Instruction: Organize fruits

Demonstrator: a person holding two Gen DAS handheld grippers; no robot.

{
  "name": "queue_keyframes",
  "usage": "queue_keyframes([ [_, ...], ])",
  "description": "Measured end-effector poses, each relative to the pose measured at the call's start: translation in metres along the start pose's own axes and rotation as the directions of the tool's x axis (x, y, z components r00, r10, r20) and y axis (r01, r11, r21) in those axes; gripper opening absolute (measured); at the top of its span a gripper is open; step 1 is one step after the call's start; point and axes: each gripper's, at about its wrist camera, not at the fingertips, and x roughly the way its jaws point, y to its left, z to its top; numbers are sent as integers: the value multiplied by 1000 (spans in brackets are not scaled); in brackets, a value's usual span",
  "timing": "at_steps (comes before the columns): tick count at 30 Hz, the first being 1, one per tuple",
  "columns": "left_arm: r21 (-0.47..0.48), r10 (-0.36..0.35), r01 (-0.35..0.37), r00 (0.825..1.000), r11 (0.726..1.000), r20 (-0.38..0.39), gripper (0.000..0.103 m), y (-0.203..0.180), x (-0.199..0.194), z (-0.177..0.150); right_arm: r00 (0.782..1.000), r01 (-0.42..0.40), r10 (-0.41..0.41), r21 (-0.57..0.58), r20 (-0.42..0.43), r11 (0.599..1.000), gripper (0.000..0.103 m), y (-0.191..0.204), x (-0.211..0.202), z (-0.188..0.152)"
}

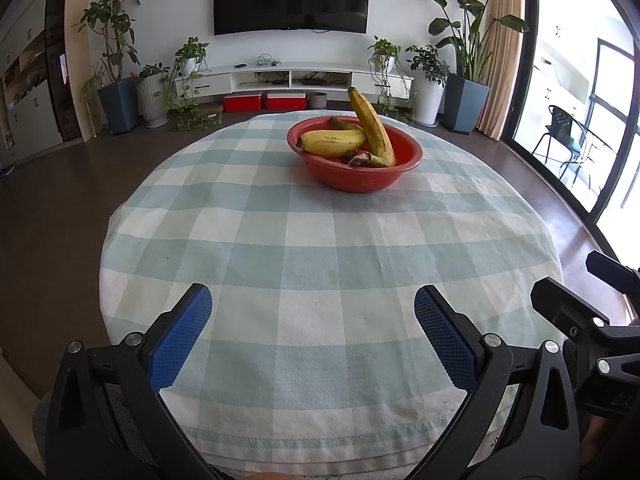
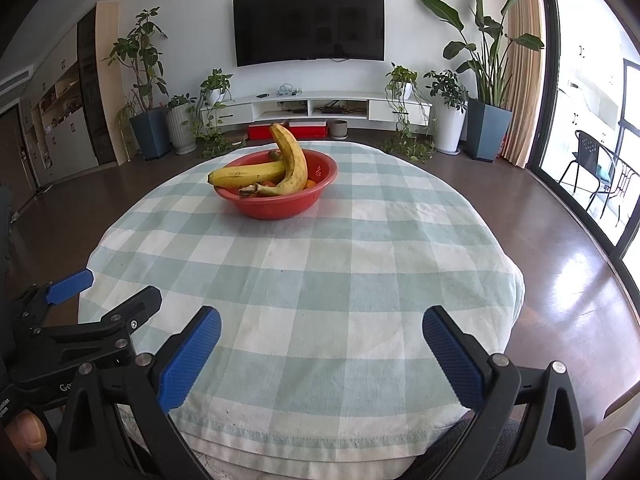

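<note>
Yellow bananas (image 1: 372,128) are lying crossed in the red bowl (image 1: 360,178) toward the surface's (image 1: 280,240) far edge. Left tongs (image 1: 312,328) and right tongs (image 2: 320,344) are hovering wide open and empty at the near edge; nothing looks left to gather.

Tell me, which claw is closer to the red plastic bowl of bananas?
Left, only marginally. Both claws hover at the near edge of the checked-cloth table, far from the red plastic bowl: it sits ahead-right of the left claw, ahead-left of the right claw.
</note>
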Motion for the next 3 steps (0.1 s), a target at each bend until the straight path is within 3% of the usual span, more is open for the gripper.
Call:
queue_keyframes([
  [3, 3, -2, 2, 1000, 1000, 4, 103, -2, -2, 0, 1000, -3, 3, 10, -11, 1000, 103, -1, -2, -6],
])
